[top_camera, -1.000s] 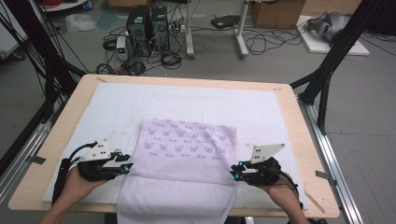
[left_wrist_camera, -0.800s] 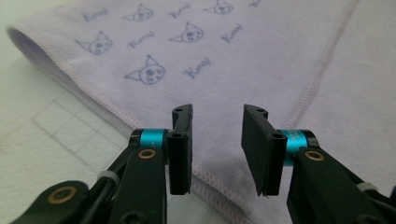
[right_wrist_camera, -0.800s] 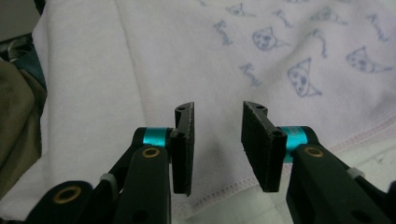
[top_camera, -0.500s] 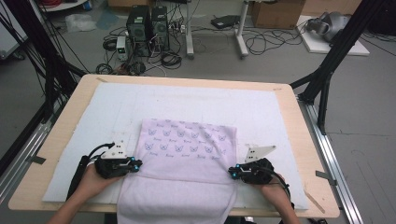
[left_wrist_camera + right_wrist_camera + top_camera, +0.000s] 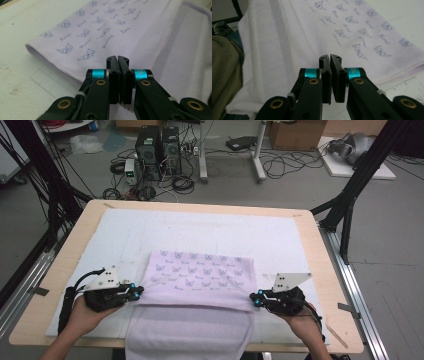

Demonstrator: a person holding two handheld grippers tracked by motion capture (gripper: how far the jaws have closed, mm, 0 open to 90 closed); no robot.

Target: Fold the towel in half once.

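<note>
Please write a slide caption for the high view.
Both grippers, left and right, pinch a pale lilac cat-print towel by its edges.

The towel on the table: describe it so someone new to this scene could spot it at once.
On the wooden table lies a white mat. At its near middle, between the two grippers, lies the towel, pale lilac, folded, hanging over the table's near edge. Small blue cat faces and script cover its top layer.

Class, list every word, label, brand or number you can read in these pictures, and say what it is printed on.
Towel: a small script word sits under each printed cat face, too blurred to read.
Right gripper: tiny print on its blue band, unreadable.
Nothing else carries legible text.
</note>
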